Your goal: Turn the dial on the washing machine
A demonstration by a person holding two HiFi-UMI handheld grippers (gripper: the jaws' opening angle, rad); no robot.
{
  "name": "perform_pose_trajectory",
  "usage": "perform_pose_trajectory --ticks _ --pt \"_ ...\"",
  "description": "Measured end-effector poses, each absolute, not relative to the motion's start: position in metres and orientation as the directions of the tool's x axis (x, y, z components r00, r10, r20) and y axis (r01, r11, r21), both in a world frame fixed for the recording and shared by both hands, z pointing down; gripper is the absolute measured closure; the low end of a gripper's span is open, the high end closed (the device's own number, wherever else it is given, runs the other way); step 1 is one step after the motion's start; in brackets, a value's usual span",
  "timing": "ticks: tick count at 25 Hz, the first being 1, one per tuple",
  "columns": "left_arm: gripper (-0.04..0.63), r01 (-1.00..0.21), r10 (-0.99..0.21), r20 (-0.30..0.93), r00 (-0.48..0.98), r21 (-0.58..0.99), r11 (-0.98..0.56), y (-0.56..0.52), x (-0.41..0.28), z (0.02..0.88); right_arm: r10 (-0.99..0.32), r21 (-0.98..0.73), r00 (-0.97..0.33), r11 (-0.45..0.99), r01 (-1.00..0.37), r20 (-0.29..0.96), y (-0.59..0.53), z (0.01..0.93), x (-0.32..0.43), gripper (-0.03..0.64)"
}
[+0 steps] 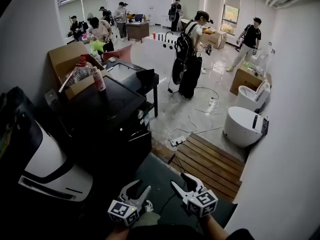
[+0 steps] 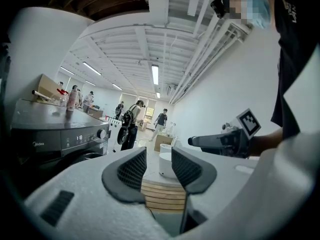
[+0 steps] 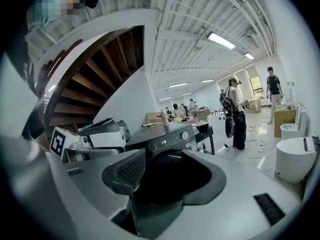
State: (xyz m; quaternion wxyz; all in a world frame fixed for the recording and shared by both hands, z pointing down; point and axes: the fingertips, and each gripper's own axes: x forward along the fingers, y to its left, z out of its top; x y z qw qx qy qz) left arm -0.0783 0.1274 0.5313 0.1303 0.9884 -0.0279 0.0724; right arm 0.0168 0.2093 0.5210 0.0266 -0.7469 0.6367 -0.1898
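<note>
The black washing machine (image 1: 105, 114) stands to my left front, its top carrying a box and bottles. Its silver dial (image 3: 184, 135) sits at the right end of the control panel in the right gripper view, and shows as a small dial (image 2: 101, 133) in the left gripper view. Both grippers hang low in front of me, well short of the machine. My left gripper (image 1: 137, 191) (image 2: 159, 168) is open and empty. My right gripper (image 1: 185, 184) (image 3: 165, 166) is open too, with nothing between its jaws, and it points toward the machine's front.
A cardboard box (image 1: 70, 66) and a pink bottle (image 1: 99, 79) sit on the washer. A wooden platform (image 1: 210, 164) lies ahead on the right, with white toilets (image 1: 245, 126) beyond. Cables and a power strip (image 1: 177, 141) cross the floor. A person with a backpack (image 1: 190, 59) stands farther off.
</note>
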Motion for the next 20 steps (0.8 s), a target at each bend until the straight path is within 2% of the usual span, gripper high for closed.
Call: perform_pose_trajectory --ticks 12,20 --pt "0.445 0.036 0.075 0.151 0.986 0.247 -0.968 -0.016 -0.031 0.521 -0.945 -0.271 0.226 -0.288 -0.919 0.237 0.073 0.506 0.054 0.413" --pt "0.445 0.023 0.065 0.145 0.987 0.276 -0.961 -0.061 -0.018 0.531 -0.939 -0.254 0.219 -0.287 -0.924 0.266 0.028 0.512 0.064 0.414"
